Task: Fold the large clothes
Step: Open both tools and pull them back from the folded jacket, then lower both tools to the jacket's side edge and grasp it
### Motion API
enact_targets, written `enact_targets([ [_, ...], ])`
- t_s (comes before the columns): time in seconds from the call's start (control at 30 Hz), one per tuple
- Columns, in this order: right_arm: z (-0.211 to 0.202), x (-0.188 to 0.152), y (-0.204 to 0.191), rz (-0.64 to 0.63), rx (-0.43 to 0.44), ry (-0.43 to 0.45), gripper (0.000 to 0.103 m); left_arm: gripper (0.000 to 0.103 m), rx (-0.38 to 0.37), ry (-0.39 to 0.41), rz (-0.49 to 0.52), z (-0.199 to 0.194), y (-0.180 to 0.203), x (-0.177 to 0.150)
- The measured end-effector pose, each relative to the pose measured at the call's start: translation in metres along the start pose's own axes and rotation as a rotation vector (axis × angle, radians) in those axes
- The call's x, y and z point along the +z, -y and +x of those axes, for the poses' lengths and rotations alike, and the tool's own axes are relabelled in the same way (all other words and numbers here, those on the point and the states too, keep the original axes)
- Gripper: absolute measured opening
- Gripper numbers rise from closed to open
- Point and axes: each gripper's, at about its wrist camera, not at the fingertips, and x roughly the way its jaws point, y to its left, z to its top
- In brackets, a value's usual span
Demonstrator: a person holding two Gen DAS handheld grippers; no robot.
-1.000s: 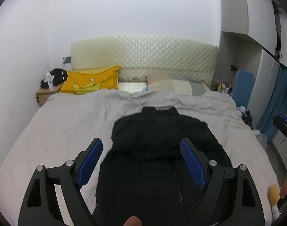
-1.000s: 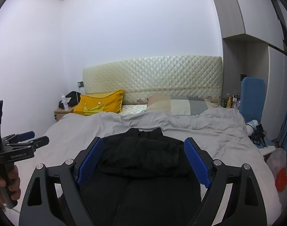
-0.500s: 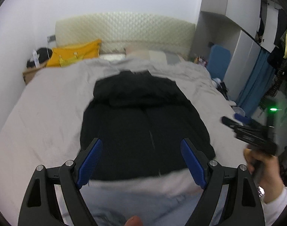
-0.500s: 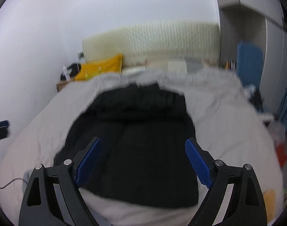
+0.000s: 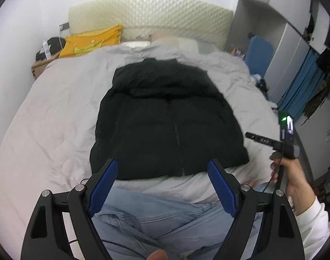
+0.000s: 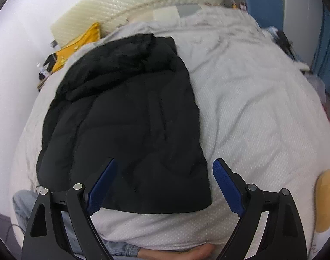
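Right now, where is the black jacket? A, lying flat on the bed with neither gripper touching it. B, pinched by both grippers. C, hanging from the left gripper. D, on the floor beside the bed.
A: the black jacket lies spread on the bed, and the left gripper and right gripper are both open, holding nothing.

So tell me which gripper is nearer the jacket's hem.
Right, though it's close. The right gripper hangs over the hem's corner of the jacket; the left gripper hovers just short of the hem, above jeans.
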Motion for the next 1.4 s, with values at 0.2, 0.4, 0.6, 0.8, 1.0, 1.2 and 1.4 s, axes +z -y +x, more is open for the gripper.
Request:
enact_targets([
  [0.2,0.018,0.003,0.009,0.047,0.010,-0.041,0.090,0.086,-0.012,-0.053,-0.031,0.032,-0.020,0.010],
  [0.4,0.039,0.007,0.016,0.071,0.014,-0.070,0.090,0.086,-0.023,-0.128,-0.050,0.079,-0.037,0.019],
  [0.6,0.067,0.011,0.032,0.150,0.045,-0.121,0.090,0.086,-0.036,-0.207,-0.083,0.153,-0.090,0.031],
  [0.8,0.084,0.010,0.053,0.243,0.098,-0.166,0.090,0.086,-0.023,-0.328,-0.219,0.220,-0.166,0.028],
  [1.0,0.094,0.007,0.072,0.342,0.136,-0.198,0.090,0.085,0.000,-0.452,-0.325,0.274,-0.221,0.018],
  [1.2,0.100,-0.001,0.097,0.472,0.181,-0.223,0.090,0.085,-0.023,-0.513,-0.418,0.312,-0.248,0.012],
  [1.4,0.107,-0.014,0.111,0.578,0.295,-0.253,0.091,0.085,-0.171,-0.544,-0.502,0.326,-0.258,0.014],
])
